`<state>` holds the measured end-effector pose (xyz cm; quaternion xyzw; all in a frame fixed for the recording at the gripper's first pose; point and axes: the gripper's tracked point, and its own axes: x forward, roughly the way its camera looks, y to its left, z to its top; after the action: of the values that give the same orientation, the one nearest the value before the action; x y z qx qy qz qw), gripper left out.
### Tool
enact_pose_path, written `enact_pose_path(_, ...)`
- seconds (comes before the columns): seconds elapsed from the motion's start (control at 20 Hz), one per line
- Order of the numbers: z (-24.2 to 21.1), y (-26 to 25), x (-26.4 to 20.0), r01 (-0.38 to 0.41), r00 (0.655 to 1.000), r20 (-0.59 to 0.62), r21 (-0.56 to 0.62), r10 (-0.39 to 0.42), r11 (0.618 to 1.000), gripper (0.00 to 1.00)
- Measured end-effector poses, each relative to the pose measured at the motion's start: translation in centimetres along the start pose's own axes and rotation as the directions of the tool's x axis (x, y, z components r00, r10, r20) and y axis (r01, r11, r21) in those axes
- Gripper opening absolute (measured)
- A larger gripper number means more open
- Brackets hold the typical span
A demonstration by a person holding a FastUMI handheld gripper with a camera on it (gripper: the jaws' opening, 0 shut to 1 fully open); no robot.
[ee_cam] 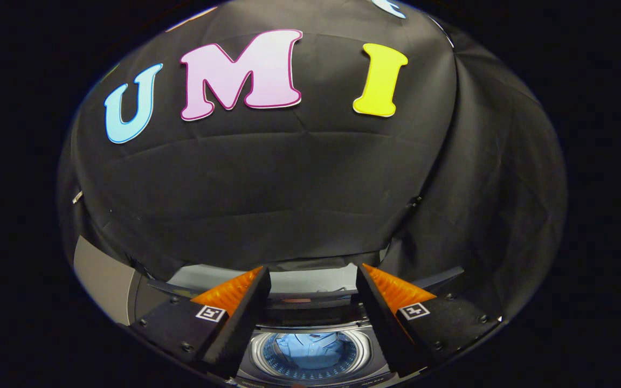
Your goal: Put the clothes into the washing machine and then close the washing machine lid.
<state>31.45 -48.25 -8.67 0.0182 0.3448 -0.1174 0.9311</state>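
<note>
My gripper (313, 269) is open, its fingers spread wide with nothing between them. Below and between the fingers lies the washing machine (310, 372), seen from above with its round drum mouth. A light blue garment (310, 350) lies inside the drum. The raised lid (310, 302) appears as a dark band just beyond the drum, between the fingertips. The fingers (235, 318) hover above the machine and touch nothing.
The black cloth wall (289, 178) hangs close behind the machine. A grey panel (103, 280) stands to the left of the fingers, beside the machine.
</note>
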Motion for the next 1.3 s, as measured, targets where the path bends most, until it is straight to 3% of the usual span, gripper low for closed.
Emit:
enact_pose_path(0.7, -3.2, -0.6, -4.6, -0.01, 0.998, 0.054, -0.006, 0.01, 1.0, 1.0)
enact_pose_path(1.3, -5.3, -0.7, -7.1, -0.074, 0.982, 0.172, 0.008, 0.072, 0.997, 1.0)
